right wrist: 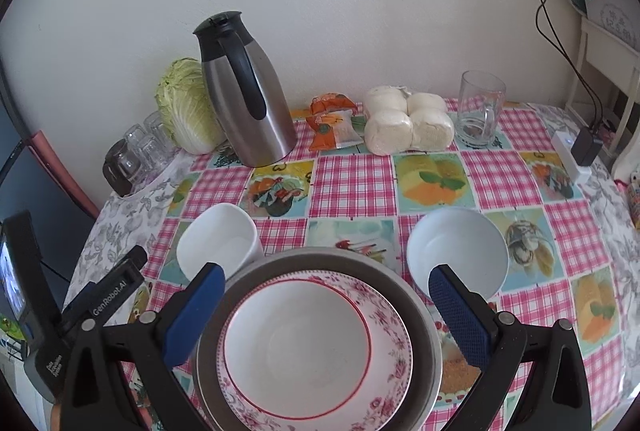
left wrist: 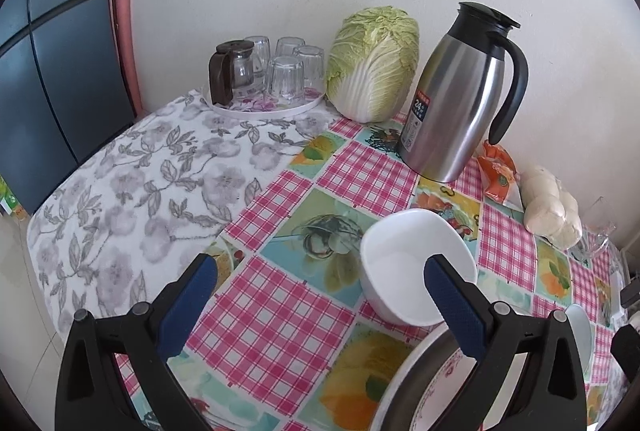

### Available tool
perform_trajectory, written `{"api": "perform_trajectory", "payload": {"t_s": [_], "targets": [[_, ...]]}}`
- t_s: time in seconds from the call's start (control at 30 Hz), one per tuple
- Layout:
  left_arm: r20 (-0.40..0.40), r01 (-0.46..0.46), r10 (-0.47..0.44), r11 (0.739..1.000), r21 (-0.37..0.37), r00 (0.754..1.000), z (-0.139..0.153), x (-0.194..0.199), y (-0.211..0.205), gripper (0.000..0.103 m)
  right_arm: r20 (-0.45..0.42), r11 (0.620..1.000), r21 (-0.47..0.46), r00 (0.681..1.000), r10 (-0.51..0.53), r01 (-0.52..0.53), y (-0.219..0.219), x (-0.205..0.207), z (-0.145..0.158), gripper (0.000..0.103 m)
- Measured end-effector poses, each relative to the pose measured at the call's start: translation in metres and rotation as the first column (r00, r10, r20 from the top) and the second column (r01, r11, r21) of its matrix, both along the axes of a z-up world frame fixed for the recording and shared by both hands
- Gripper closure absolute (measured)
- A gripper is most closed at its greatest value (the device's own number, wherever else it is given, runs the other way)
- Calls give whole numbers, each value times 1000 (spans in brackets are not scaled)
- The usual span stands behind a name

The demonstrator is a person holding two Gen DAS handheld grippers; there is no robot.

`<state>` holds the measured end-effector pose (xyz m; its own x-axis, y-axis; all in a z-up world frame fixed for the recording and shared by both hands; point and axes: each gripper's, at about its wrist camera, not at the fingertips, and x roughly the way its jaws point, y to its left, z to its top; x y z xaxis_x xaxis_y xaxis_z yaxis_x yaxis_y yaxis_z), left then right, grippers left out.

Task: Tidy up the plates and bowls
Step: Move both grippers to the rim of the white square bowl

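A floral-rimmed plate (right wrist: pixel 316 347) lies inside a larger grey-rimmed plate (right wrist: pixel 420 315) at the table's near edge. A white bowl (right wrist: pixel 218 243) stands to its left and a second white bowl (right wrist: pixel 456 251) to its right. My right gripper (right wrist: pixel 326 305) is open and empty, hovering over the stacked plates. My left gripper (left wrist: pixel 320 295) is open and empty; its right finger overlaps the left white bowl (left wrist: pixel 400 263) in view. The plate stack's edge (left wrist: pixel 416 379) shows at lower right. The left gripper also appears in the right wrist view (right wrist: pixel 116 291).
A steel thermos jug (right wrist: pixel 248 95), a cabbage (right wrist: pixel 186 107), an orange packet (right wrist: pixel 332 127), bagged buns (right wrist: pixel 404 119) and a glass mug (right wrist: pixel 478 111) line the wall. A tray of upturned glasses (left wrist: pixel 272 71) stands at far left. A charger (right wrist: pixel 576 151) lies at right.
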<state>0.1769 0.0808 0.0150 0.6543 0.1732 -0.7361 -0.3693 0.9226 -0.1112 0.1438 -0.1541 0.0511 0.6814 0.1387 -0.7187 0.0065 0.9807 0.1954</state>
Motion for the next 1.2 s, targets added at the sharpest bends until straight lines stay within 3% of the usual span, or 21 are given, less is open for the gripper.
{"api": "perform_trajectory", "payload": {"t_s": [0.1, 0.37, 0.5, 0.77, 1.03, 1.2], "targets": [[-34, 10, -12, 999, -34, 999, -2, 8, 6, 0, -11, 1000, 11, 1000, 19, -19, 8, 7, 2, 0], [-30, 15, -18, 994, -113, 999, -10, 19, 15, 0, -57, 1000, -2, 998, 31, -31, 26, 30, 3, 0], [-34, 58, -65, 982, -177, 997, -18, 25, 16, 0, -84, 1000, -5, 996, 25, -25, 30, 41, 1, 0], [-44, 80, -92, 973, -214, 995, -32, 37, 15, 0, -128, 1000, -17, 992, 17, -19, 38, 59, -4, 0], [-49, 60, -84, 927, -370, 995, -50, 46, 28, 0, -165, 997, -74, 986, 2, -15, 49, 80, -12, 0], [-61, 65, -96, 918, -392, 993, -59, 55, 27, 2, -206, 997, -74, 979, 6, -21, 57, 95, -23, 5]]}}
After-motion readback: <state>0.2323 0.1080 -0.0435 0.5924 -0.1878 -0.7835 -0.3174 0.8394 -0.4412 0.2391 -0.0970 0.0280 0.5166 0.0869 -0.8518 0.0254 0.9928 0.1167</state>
